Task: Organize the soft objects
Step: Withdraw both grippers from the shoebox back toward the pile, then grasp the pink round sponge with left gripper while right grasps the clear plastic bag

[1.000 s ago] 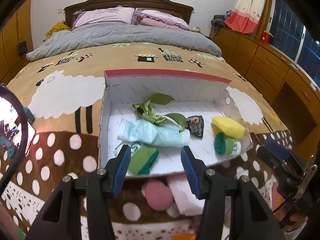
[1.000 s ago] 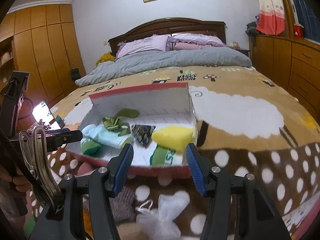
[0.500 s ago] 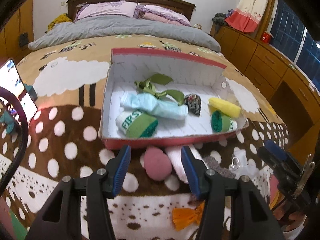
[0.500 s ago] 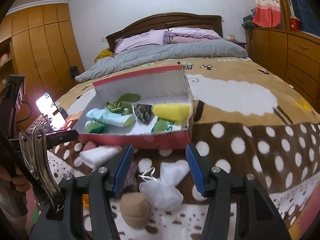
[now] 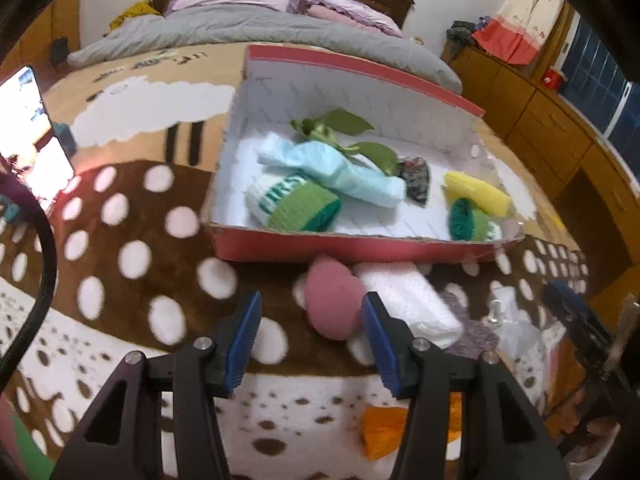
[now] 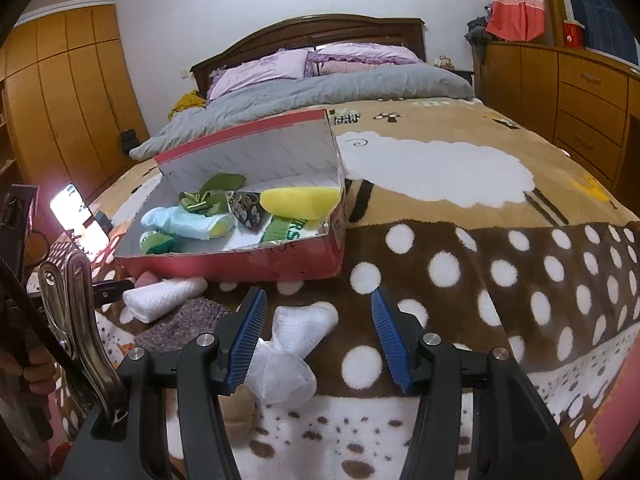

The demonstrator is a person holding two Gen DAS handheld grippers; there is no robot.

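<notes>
The red box (image 5: 340,246) sits on the spotted blanket (image 5: 120,240), already holding rolled socks, a yellow sponge (image 5: 478,194) and a green ribbon; more soft things lie just in front of it. This looks like the reach for the next pick: the left gripper (image 5: 310,334) hangs empty with jaws apart by the pink ball (image 5: 334,304), the right gripper (image 6: 316,332), likewise apart and empty, over the white mesh pouch (image 6: 292,352). Next each needs centring, then closing
</notes>
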